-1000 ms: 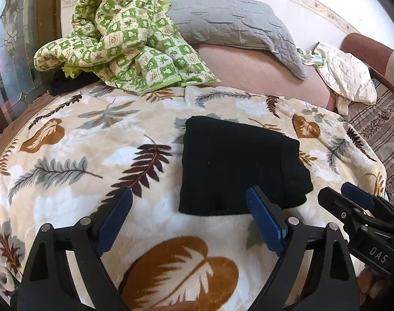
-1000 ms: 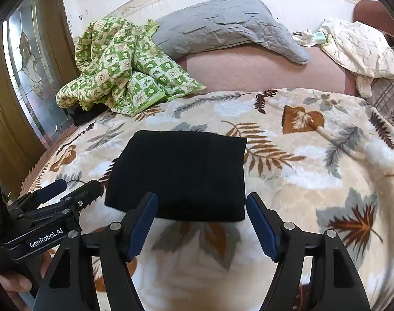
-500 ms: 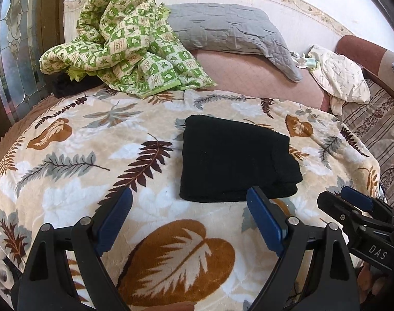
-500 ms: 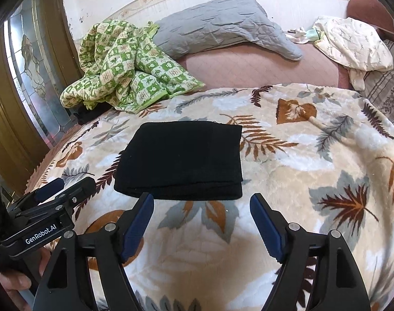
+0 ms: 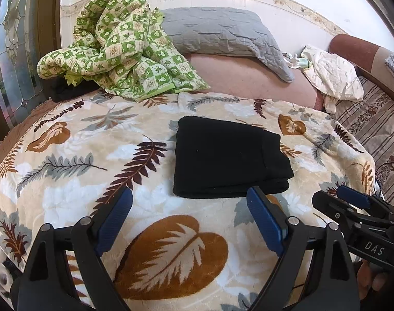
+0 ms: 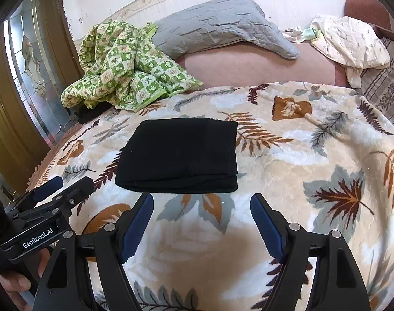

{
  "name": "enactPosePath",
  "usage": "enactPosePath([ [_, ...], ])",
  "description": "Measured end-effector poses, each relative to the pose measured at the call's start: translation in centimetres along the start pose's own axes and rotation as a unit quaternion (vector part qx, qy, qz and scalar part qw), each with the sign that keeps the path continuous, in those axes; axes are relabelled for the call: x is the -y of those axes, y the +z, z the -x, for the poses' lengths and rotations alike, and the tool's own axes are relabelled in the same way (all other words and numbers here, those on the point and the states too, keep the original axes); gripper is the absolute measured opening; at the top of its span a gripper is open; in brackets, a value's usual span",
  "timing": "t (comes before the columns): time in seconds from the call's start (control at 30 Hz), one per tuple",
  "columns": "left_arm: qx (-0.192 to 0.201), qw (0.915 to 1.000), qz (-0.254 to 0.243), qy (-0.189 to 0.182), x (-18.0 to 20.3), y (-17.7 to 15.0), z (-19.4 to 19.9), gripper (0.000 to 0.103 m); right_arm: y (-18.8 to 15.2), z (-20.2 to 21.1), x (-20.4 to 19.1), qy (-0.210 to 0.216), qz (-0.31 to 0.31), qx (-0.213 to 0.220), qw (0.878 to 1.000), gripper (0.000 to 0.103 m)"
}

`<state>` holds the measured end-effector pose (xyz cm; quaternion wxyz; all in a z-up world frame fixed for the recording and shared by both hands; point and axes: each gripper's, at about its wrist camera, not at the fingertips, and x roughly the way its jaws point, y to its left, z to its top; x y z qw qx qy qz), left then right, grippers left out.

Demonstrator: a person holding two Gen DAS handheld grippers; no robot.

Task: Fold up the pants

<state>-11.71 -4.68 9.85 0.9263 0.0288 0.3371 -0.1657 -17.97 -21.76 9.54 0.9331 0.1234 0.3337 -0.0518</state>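
Observation:
The black pants (image 5: 228, 158) lie folded into a flat rectangle on the leaf-print blanket (image 5: 98, 160). In the right wrist view the pants (image 6: 181, 155) sit just beyond the fingertips. My left gripper (image 5: 189, 197) hangs open a little in front of the pants, with nothing between its blue pads. My right gripper (image 6: 202, 202) is open too, short of the pants' near edge and apart from them. Each gripper also shows in the other's view, the right gripper (image 5: 334, 197) at the right edge and the left gripper (image 6: 67, 182) at the left edge.
A crumpled green checked quilt (image 5: 119, 49) and a grey pillow (image 5: 223, 31) lie at the back of the bed. A cream cloth (image 5: 331, 75) sits at the back right. A glass-panelled door (image 6: 28, 67) stands to the left. A hand (image 6: 13, 282) holds the left gripper.
Both grippers have drawn back from the folded pants, which now look smaller and farther away. The right gripper's jaws stand slightly wider than a second ago.

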Motion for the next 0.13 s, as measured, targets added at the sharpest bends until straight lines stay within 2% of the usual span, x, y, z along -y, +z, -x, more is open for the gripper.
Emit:
enactPosePath([
  [0.13,-0.005,1.0,0.003,-0.001,-0.22,-0.05,-0.16,0.091,-0.6,0.37,0.34,0.0,0.001,-0.004,1.0,0.079],
])
